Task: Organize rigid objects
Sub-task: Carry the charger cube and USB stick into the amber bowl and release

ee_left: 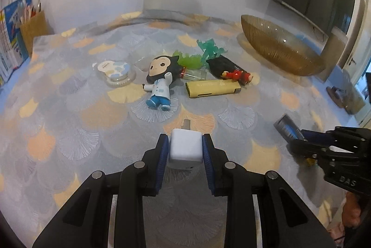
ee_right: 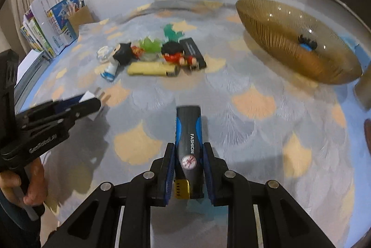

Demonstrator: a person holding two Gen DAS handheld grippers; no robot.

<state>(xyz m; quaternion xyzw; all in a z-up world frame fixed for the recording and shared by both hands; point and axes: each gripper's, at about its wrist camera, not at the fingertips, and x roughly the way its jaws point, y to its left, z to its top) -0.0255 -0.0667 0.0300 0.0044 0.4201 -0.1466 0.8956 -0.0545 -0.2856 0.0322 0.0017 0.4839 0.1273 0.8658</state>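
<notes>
My left gripper point(ee_left: 185, 148) is shut on a white plug adapter point(ee_left: 184, 150), prongs pointing forward, above the patterned cloth. My right gripper point(ee_right: 189, 155) is shut on a black-and-blue lighter point(ee_right: 189, 132) marked FASHION; the same lighter point(ee_left: 287, 129) and right gripper point(ee_left: 301, 136) show at the right of the left wrist view. The left gripper point(ee_right: 92, 104) with the adapter point(ee_right: 89, 96) shows at the left of the right wrist view. Mid-table lies a pile: a doll in a white coat point(ee_left: 160, 78), a yellow lighter point(ee_left: 212, 88), a black lighter point(ee_left: 228, 67), a red figure point(ee_left: 236, 75) and green figures point(ee_left: 208, 48).
An amber ribbed glass bowl point(ee_right: 278, 39) stands at the right with a small black-and-blue object point(ee_right: 307, 42) inside. A round case in clear packaging point(ee_left: 117, 73) lies left of the doll. Books and a pen box point(ee_right: 58, 20) stand at the far left. A hand point(ee_right: 30, 183) holds the left gripper.
</notes>
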